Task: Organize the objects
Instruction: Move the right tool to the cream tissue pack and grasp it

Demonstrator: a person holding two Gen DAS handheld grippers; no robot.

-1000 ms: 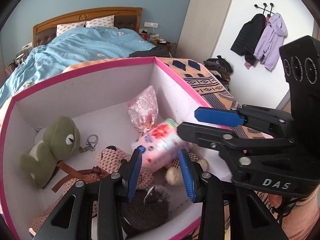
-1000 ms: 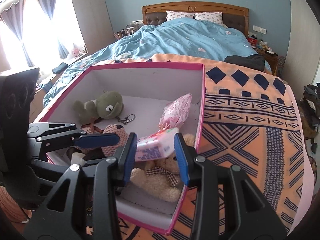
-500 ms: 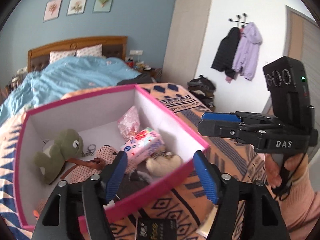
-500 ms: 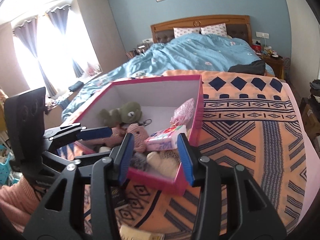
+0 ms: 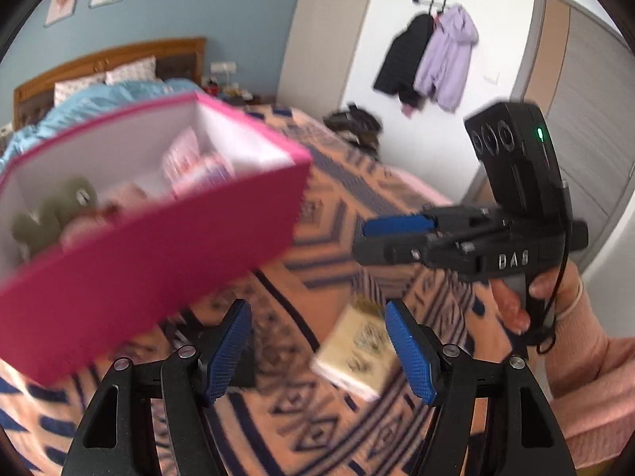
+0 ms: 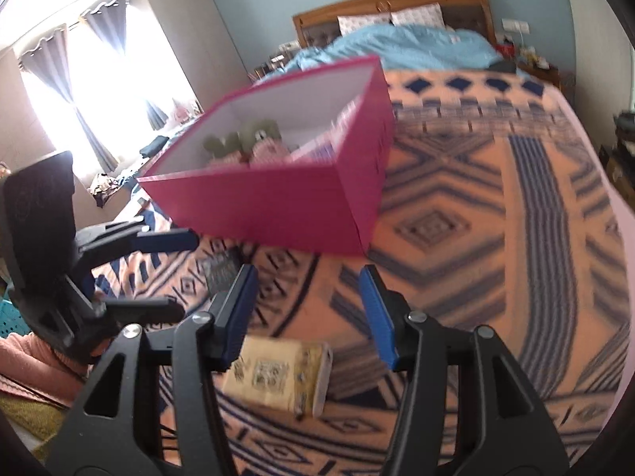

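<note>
Both grippers withdrawn from pink box (image 5: 151,261) now upper left; left gripper (image 5: 317,353) and right gripper (image 6: 307,313) jaws apart, empty, above yellow pack (image 6: 278,377) on blanket (image 6: 496,238).

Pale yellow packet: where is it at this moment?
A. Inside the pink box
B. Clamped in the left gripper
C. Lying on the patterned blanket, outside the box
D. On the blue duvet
C. The pale yellow packet lies flat on the patterned blanket, nearer the cameras than the pink box, with both grippers open and empty.
</note>
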